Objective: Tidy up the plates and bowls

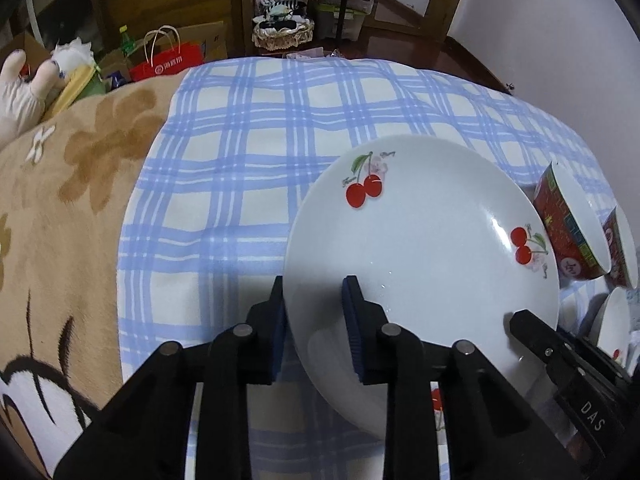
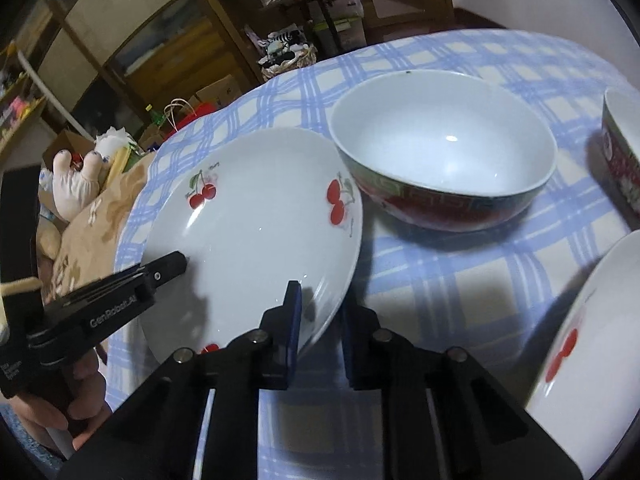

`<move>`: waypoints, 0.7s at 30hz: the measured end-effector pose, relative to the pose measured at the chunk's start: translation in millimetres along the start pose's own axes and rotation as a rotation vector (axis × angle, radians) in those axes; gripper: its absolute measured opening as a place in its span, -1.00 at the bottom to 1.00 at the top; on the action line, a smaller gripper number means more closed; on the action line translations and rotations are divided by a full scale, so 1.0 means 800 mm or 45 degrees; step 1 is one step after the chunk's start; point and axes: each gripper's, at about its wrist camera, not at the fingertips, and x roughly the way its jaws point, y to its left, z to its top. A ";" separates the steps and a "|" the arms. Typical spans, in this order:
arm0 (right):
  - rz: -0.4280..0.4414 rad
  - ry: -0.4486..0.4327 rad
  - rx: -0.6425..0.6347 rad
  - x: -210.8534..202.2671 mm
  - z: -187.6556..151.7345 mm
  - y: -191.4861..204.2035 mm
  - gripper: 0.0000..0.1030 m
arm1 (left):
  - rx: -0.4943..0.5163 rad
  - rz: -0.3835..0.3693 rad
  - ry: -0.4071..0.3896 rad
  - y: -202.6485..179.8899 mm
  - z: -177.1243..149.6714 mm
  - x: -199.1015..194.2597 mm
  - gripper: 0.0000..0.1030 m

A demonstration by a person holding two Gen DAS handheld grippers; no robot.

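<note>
Our left gripper is clamping the near rim of the cherry plate, and our right gripper is pinching its right edge. The plate is sitting tilted at frame centre, lifted over the blue checked cloth. A red-sided bowl is standing just beside it, upper right. Behind, we are seeing wooden cabinets.

A blue checked cloth lay beside a tan floral blanket; beyond the blanket stood a red paper bag.
</note>
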 end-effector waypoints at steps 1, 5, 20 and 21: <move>0.017 0.001 0.018 0.000 0.000 -0.002 -0.66 | -0.018 -0.015 0.007 0.003 0.000 0.000 -0.54; 0.011 0.020 0.001 0.001 0.002 -0.001 -0.67 | -0.012 -0.035 0.008 0.005 0.000 -0.003 -0.59; -0.031 0.057 -0.045 -0.019 -0.005 -0.002 -0.71 | 0.023 -0.054 0.072 -0.002 -0.038 -0.036 -0.61; -0.041 0.050 -0.039 -0.022 -0.007 -0.002 -0.72 | 0.025 -0.047 0.075 -0.003 -0.042 -0.040 -0.61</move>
